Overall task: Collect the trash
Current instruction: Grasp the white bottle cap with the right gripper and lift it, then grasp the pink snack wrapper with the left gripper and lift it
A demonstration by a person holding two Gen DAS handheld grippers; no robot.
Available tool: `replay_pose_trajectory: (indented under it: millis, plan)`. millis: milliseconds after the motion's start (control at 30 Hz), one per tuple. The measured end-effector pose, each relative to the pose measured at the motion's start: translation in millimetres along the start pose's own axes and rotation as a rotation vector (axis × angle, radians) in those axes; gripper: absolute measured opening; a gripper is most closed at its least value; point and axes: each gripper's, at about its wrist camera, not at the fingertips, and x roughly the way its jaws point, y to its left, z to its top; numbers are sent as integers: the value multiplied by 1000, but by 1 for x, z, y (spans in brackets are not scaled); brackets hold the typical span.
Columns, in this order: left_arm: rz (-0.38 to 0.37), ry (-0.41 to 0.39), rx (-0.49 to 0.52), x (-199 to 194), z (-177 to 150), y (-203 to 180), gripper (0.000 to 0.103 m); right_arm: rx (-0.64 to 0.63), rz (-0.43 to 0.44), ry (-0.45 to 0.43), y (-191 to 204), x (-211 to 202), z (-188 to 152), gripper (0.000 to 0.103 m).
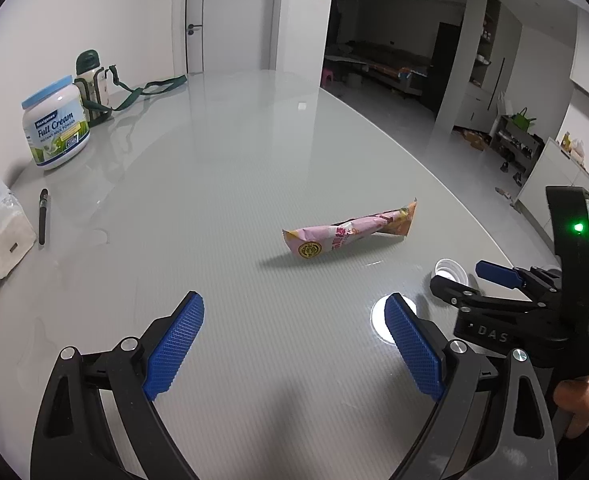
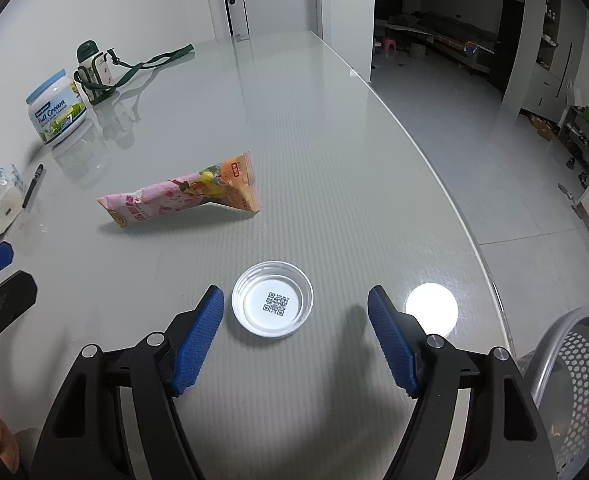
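Lid [image 2: 272,299] lies just ahead of my right gripper [image 2: 296,312], between its fingers, untouched | right released | wrapper [image 1: 350,232] well ahead of my left gripper [image 1: 294,320], released

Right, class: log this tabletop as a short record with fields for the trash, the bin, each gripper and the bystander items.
trash 1: white lid, inside up, QR code showing, between right gripper fingers, untouched
trash 2: pink snack wrapper, mid-table
bin: mesh basket, beyond table edge
left gripper: open, empty
right gripper: open
bystanders: milk powder tub, green bottle, pen, tissue pack
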Motion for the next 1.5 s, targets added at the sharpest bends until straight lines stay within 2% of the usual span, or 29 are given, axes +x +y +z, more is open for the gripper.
replay_pose_trajectory:
  millis: [100,167,200,267,300,767,900,1067,1167,1267,1400,1500]
  plan:
    - [-2,0,4,-1,0,-2,90,-15,-5,-7,4,1,0,70]
    - [-2,-1,5,-1,0,-2,90,-32,-16,-9,6,1,-1,58]
    - [-2,0,6,0,-1,-2,90,-42,-19,-12,8,0,-2,55]
    - [-2,3,5,0,-1,-1,90,-57,-12,-17,11,-1,-2,42]
    - [-3,3,5,0,-1,-1,90,-61,-12,-19,12,-1,-2,39]
    - [-29,26,30,17,0,-6,90,50,92,-41,-8,-31,-24,39]
    - [-43,33,84,27,9,-8,90,89,134,-49,-18,-47,-29,39]
    - [-28,-5,228,43,26,-20,90,112,153,-69,-25,-63,-33,39]
    - [-69,-9,287,57,34,-28,91,120,150,-74,-28,-69,-36,39]
    - [-100,10,334,71,36,-35,91,127,142,-70,-31,-73,-38,39]
    - [-106,25,381,84,35,-41,91,138,145,-61,-33,-71,-41,39]
    - [-122,48,384,93,40,-43,91,137,159,-49,-29,-68,-41,39]
